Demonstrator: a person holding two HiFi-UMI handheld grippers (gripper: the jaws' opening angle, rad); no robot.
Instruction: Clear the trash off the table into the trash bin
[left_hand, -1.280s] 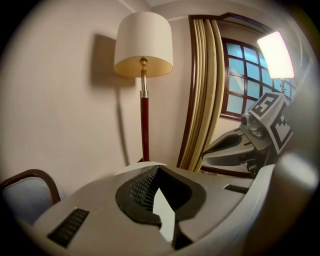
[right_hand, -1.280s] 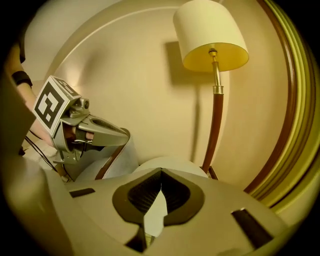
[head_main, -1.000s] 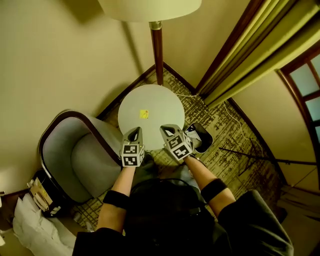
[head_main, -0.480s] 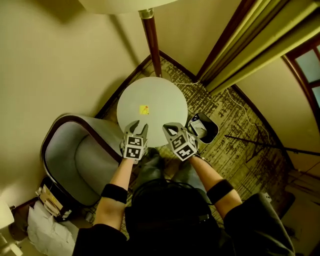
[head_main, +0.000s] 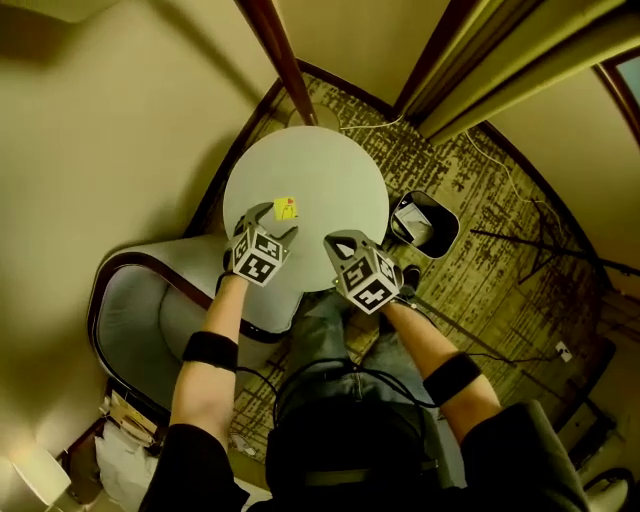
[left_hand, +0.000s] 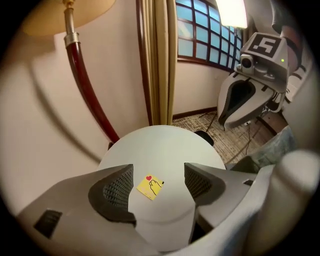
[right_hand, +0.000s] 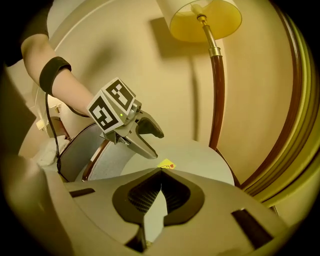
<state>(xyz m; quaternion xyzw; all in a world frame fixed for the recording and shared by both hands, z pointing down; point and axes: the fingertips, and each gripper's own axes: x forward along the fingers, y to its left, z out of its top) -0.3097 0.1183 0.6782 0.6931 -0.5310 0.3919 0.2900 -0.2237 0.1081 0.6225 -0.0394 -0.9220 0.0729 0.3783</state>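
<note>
Your left hand-held gripper (head_main: 270, 220) is released: its jaws have just been opening and stand apart above the yellow sticky note (left_hand: 150, 186). The note lies flat on the round white worktop (head_main: 330, 175) and shows between the jaws (pads not touching it). Your right hand-held gripper (right_hand: 161, 173) is clenched on nothing, over the worktop's near edge. The trash bin (head_main: 441, 212) stands on the carpet just beside the worktop, to your right.

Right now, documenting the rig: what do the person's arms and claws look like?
The left claw and right claw are grey with dark ribbed pads and a white cube of black square markers. Each forearm wears a black band; a black cable trails from the left one.
</note>
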